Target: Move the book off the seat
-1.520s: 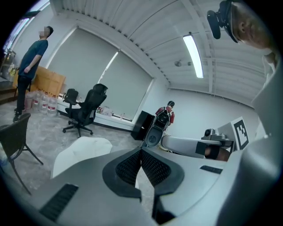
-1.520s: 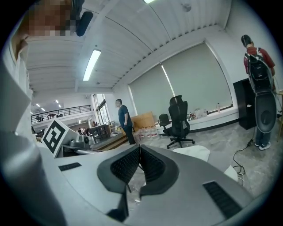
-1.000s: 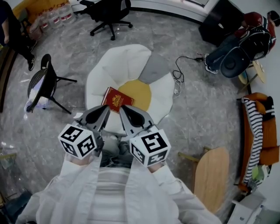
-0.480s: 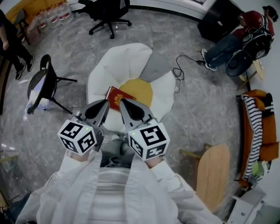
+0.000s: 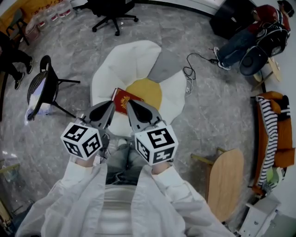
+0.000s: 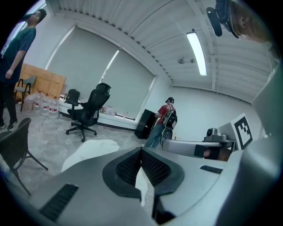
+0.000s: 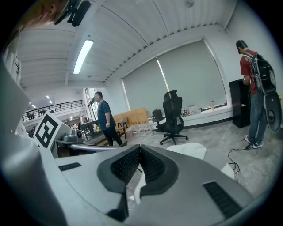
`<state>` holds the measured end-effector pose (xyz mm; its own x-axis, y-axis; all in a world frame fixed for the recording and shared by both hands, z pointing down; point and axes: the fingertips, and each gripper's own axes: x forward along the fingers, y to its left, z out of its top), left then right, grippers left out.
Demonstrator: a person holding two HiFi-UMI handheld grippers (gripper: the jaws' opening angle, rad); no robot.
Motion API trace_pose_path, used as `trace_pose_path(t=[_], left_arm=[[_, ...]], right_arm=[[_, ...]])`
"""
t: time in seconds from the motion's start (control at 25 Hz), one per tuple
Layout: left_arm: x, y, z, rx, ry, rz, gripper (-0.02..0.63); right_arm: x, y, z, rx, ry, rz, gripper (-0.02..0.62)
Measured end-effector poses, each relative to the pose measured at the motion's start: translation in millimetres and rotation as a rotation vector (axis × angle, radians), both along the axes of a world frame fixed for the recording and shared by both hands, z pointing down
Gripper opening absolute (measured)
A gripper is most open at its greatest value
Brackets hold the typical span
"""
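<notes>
**Book [image 5: 125, 100] on the flower-shaped seat [image 5: 134, 65]**

We see the red book lying flat on the white seat, beside its yellow centre. The seat stands on a grey marbled floor [image 5: 208, 106], with an office chair [image 5: 111, 9] beyond. Our left gripper [image 5: 112, 106] and right gripper [image 5: 128, 104] hover near the book, both with jaws together and empty.

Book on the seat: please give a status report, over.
Shut and empty: left gripper, right gripper. The book lies flat on the seat, not held. Nothing on top of it.
</notes>
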<state>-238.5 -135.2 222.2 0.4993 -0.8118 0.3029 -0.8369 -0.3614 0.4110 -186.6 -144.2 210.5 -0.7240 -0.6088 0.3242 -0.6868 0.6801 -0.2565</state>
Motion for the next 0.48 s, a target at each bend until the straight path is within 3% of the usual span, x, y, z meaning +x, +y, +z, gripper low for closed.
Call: trace_pose_path(t=[0.48], left_arm=[[-15,-30,62,-0.053,-0.019,-0.01,0.005]], right_arm=[[-4,-40,58,-0.035,0.046,0.024,0.012]])
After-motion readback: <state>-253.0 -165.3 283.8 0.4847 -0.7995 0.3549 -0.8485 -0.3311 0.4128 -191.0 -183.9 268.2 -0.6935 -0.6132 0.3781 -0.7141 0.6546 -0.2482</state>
